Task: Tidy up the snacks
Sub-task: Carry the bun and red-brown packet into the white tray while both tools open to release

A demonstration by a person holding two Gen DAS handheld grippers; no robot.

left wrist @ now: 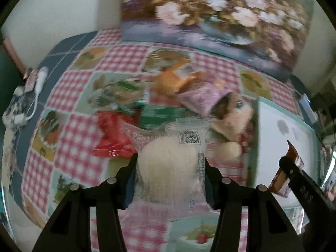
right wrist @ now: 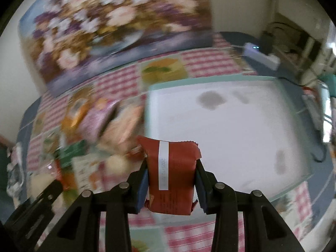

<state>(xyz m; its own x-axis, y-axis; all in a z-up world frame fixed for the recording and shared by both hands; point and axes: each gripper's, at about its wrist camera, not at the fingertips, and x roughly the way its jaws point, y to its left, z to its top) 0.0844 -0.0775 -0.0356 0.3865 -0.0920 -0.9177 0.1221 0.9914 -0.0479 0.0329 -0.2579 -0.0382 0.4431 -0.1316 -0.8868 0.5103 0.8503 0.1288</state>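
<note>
Tablecloth (left wrist: 79,124) in pink gingham and picture squares covers the table; motion blur throughout both views.

Far left of the left wrist view: white cable (left wrist: 38,86) on a floral cloth at the table edge. Moving right, loose snack pile on the tablecloth: red packet (left wrist: 111,134), green packet (left wrist: 159,113), orange packet (left wrist: 174,79), purple packet (left wrist: 203,98), small round pale snack (left wrist: 230,150) near the tray edge.

Left gripper (left wrist: 170,166): jaws narrow, both pads pressed on a clear-wrapped pale round cake (left wrist: 168,161), wrapper printed with a QR code. Cake held clear of the table, in front of the pile.

Right of it: white tray (left wrist: 279,142) with a pale green rim, grey smudges on its floor, nothing else visible in it. Floral picture (left wrist: 210,16) leans against the wall behind.

Right gripper (right wrist: 171,172): jaws narrow, pads clamped on the sides of a red-brown snack bar (right wrist: 174,168), white date strip facing the camera. Bar held upright over the near left part of the tray (right wrist: 241,130), not touching it. In the left wrist view the same bar (left wrist: 283,174) shows at the right edge.

White power strip (right wrist: 260,54) lies past the tray's far right corner.
</note>
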